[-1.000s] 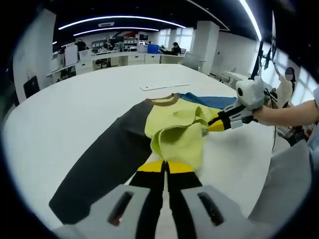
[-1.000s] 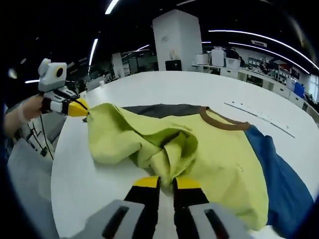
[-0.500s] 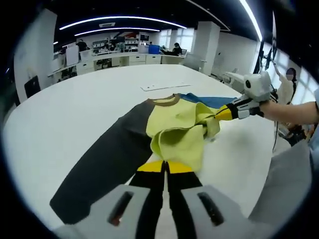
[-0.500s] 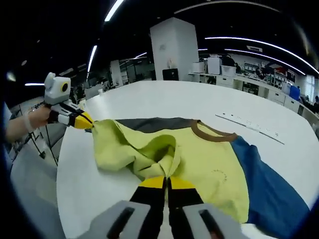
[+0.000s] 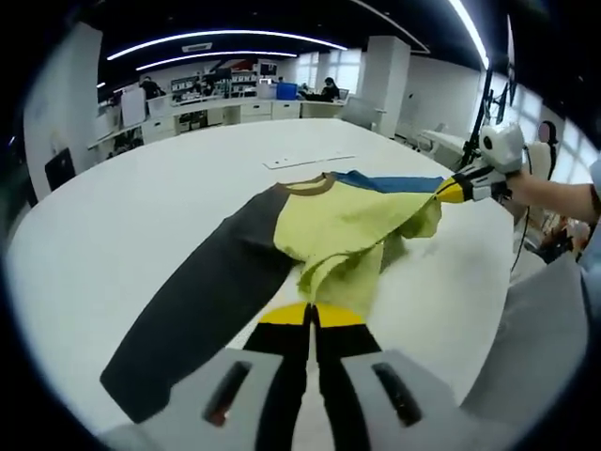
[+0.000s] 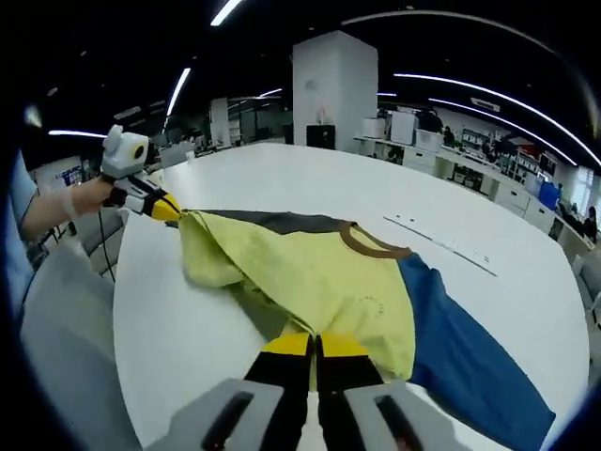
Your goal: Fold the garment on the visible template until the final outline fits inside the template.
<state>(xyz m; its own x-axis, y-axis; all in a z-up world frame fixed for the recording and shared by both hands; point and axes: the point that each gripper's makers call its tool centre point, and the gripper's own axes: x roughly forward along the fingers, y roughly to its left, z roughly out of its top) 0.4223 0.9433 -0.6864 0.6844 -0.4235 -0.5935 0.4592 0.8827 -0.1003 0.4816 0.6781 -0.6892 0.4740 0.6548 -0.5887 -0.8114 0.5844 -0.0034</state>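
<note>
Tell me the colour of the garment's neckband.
Brown neckband, clearest in the right gripper view.

Open-plan office, rows of desks (image 5: 235,108), ceiling strip lights (image 5: 221,38), white column (image 6: 335,94)

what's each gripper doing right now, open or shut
Left gripper: shut on the garment, pinching its yellow hem.
Right gripper: shut on the same garment, at another point along the yellow edge.
</note>
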